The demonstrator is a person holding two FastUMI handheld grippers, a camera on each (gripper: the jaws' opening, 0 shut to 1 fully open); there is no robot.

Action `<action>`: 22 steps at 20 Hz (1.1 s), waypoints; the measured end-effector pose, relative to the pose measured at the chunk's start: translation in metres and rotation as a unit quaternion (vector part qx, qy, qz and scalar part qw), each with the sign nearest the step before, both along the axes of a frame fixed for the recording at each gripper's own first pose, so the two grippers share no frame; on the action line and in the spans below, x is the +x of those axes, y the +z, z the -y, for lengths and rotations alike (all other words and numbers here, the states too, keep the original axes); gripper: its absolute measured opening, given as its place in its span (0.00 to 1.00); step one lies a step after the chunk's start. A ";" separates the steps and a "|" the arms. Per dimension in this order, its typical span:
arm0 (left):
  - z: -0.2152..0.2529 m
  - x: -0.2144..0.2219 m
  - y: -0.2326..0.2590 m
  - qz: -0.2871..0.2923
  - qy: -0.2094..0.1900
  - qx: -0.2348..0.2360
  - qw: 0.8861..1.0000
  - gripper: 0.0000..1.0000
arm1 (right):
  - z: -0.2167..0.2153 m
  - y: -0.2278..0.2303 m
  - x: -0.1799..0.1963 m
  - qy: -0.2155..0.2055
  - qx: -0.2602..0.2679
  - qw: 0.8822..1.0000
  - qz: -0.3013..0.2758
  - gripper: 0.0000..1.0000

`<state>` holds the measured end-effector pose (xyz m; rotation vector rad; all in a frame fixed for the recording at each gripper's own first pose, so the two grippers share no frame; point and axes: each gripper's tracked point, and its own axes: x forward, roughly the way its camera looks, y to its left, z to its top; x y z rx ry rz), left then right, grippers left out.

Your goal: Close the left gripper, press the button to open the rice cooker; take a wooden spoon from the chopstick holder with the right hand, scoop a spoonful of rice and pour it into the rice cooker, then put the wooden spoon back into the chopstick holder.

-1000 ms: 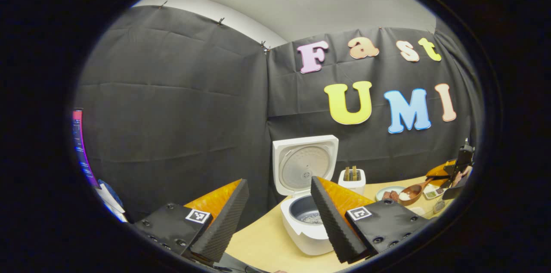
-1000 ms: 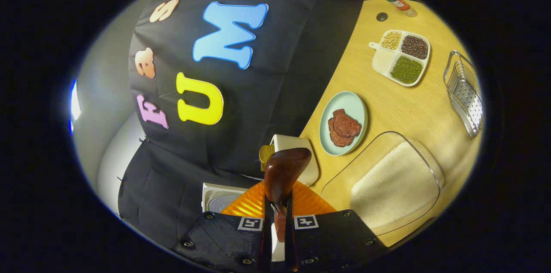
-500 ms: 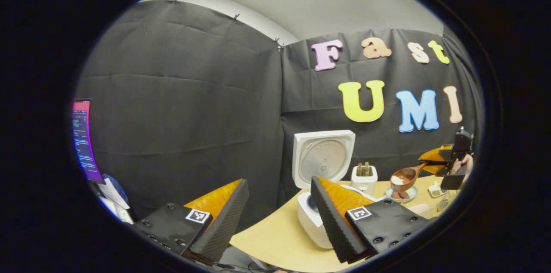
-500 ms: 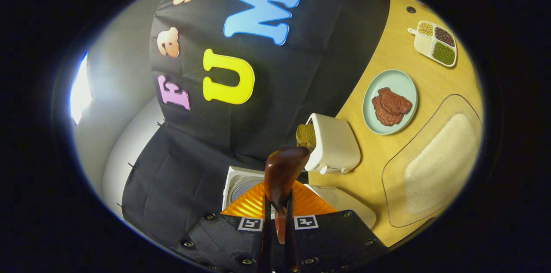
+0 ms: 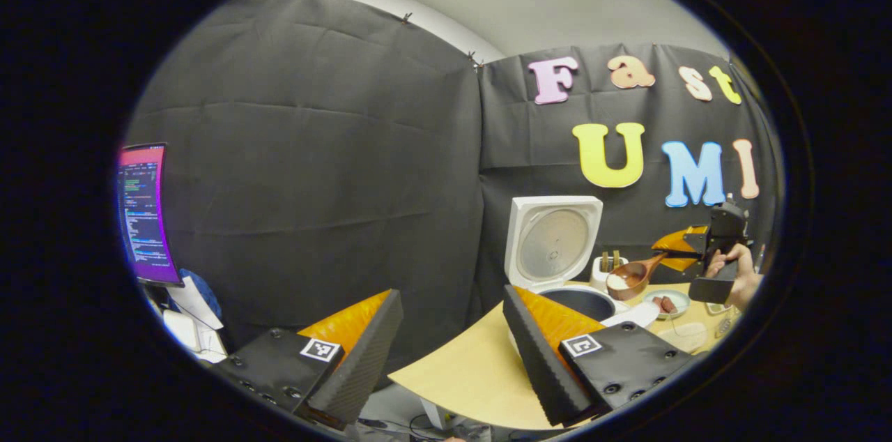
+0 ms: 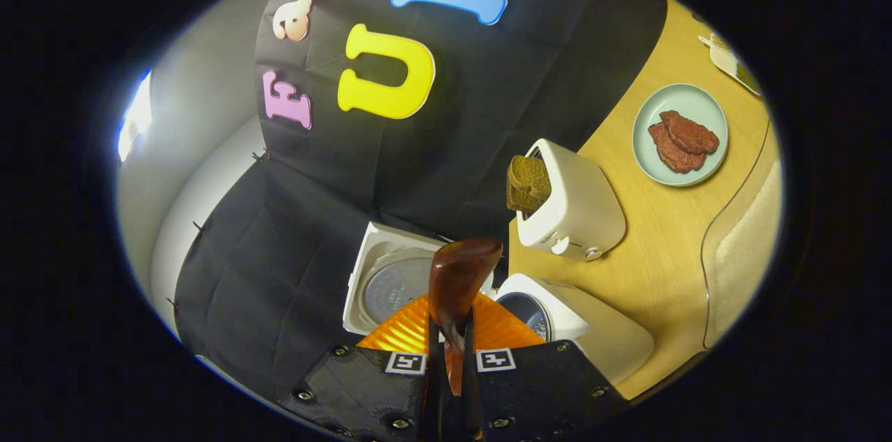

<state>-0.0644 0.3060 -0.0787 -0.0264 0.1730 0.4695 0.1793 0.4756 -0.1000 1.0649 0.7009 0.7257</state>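
A: How do the left tongs stand?

B: Spread wide, with nothing between the two fingers. They hang off the near edge of the desk, touching nothing. The monitor glows far to their left.

A: And the right tongs?

B: Pressed together on the handle of the wooden spoon. Both fingers pinch it, one on each side, with only the handle's width left between them.

A: Which way does the spoon point?

B: In the right gripper view its long axis runs straight forward along the fingers, bowl end away from the tongs. In the left gripper view the spoon lies roughly level, handle going back to the right tongs and the hand that holds them, and the bowl end reaching toward the rice cooker. A little white rice shows in the bowl.

A: Where is the cooker?

B: On the desk, lid standing upright and open, dark inner pot uncovered. The spoon's bowl hangs in the air just beside the pot's rim, on the chopstick holder's side.

A: What else is nearby?

B: A white toaster with a brown slice sticking out, just behind the cooker, and a pale green plate with reddish meat farther along the desk.
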 end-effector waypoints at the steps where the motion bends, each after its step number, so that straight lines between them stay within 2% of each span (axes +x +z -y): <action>1: -0.004 -0.003 -0.002 -0.002 0.004 0.000 1.000 1.00 | -0.016 -0.006 0.001 0.008 -0.013 1.000 0.009 0.12; 6: -0.017 -0.017 -0.002 -0.005 0.024 0.004 1.000 1.00 | -0.084 -0.027 -0.007 0.051 -0.091 0.993 0.055 0.11; 12: -0.032 -0.033 -0.009 -0.010 0.053 0.000 0.999 1.00 | -0.120 -0.061 -0.019 0.089 -0.183 0.975 0.094 0.12; 15: -0.036 -0.034 -0.014 -0.014 0.059 -0.007 0.998 1.00 | -0.120 -0.070 -0.018 0.097 -0.236 0.957 0.134 0.12; 18: -0.036 -0.031 -0.017 -0.017 0.056 -0.006 0.998 0.99 | -0.123 -0.066 -0.018 0.103 -0.267 0.942 0.174 0.11; 20: -0.033 -0.029 -0.018 -0.016 0.052 -0.005 0.998 0.99 | -0.121 -0.064 -0.017 0.106 -0.299 0.925 0.209 0.12; 22: -0.032 -0.023 -0.017 -0.015 0.048 -0.006 0.999 0.99 | -0.124 -0.059 -0.020 0.117 -0.332 0.902 0.249 0.12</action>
